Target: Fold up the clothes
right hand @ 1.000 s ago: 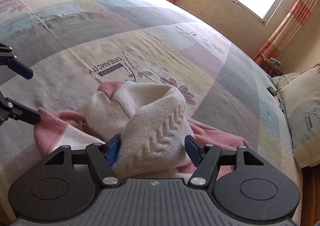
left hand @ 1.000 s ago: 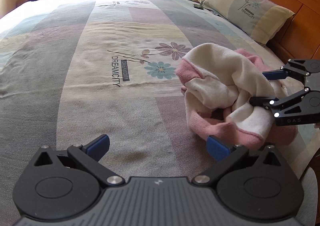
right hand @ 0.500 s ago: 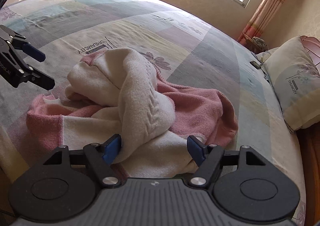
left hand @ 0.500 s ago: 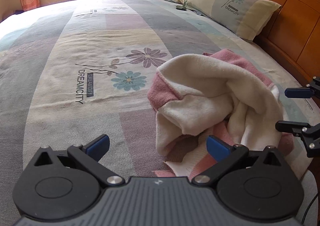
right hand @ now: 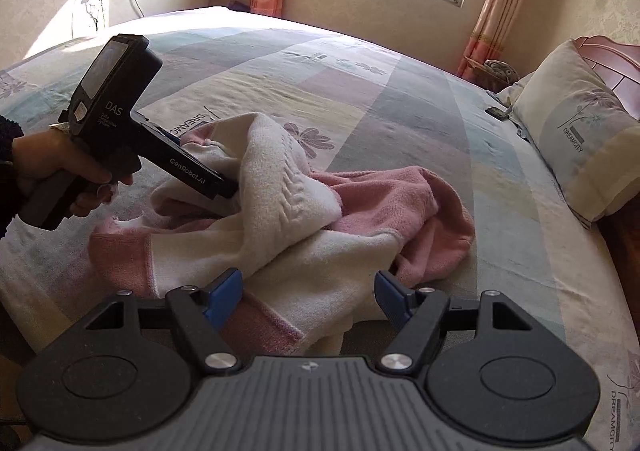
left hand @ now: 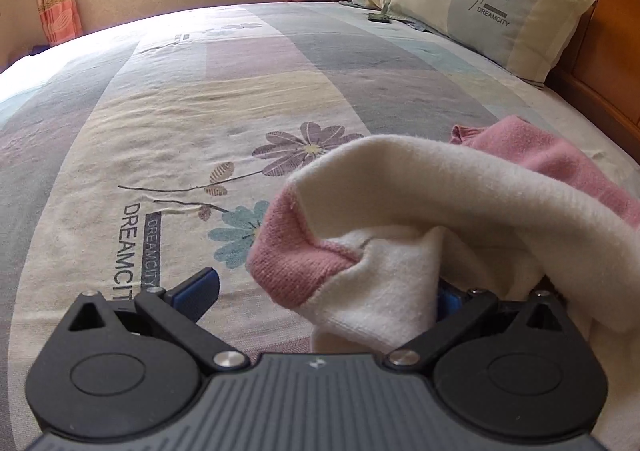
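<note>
One pink-and-cream sweater (right hand: 320,219) lies crumpled on the bed (right hand: 360,91), directly ahead of my right hand-held gripper (right hand: 308,293), jaws spread, just opening. My left hand-held gripper (left hand: 324,291) is spread, its right finger buried in folds. Two pillows (right hand: 572,131) beyond. Bedding reads "DREAMCITY".

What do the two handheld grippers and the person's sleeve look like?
Both grippers are matte black with ribbed grey bodies, round pivot discs, silver screws and blue finger pads. The left gripper has a pistol-style handle, a glossy rear panel, and white "DAS" and "GenRobot.AI" lettering. The right gripper shows a small logo on its body. The hand emerges from a dark fuzzy sleeve.
</note>
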